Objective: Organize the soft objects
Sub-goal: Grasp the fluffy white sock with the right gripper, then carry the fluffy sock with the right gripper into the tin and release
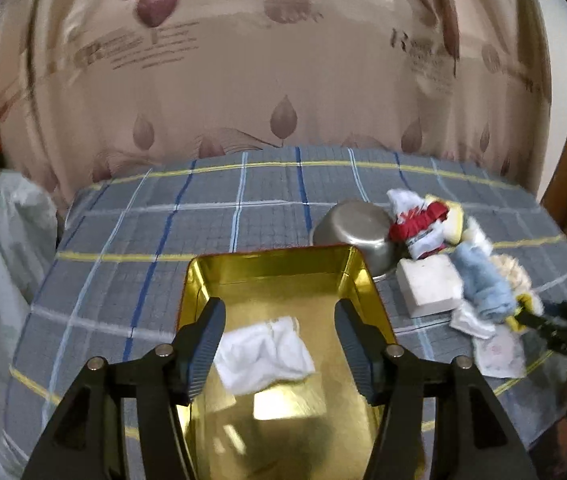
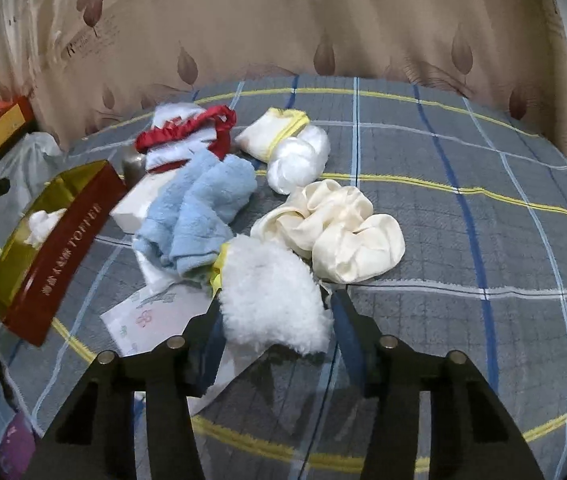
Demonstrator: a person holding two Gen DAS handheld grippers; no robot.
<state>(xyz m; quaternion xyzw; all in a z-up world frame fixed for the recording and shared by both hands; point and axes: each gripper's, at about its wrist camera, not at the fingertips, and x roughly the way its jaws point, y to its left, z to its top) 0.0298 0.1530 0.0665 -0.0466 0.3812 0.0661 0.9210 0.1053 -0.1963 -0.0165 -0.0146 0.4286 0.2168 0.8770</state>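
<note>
Two grippers: the left gripper (image 1: 279, 344) hangs open above a crumpled white cloth (image 1: 265, 354) lying in the gold tin box (image 1: 275, 264); the right gripper (image 2: 277, 326) clamps a fluffy white fleece piece (image 2: 271, 300) on the plaid bedspread (image 2: 463, 280)

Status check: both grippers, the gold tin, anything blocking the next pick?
Left gripper open above gold tin, white cloth inside. Right gripper closed around fluffy white piece. Blue towel touching it.
</note>
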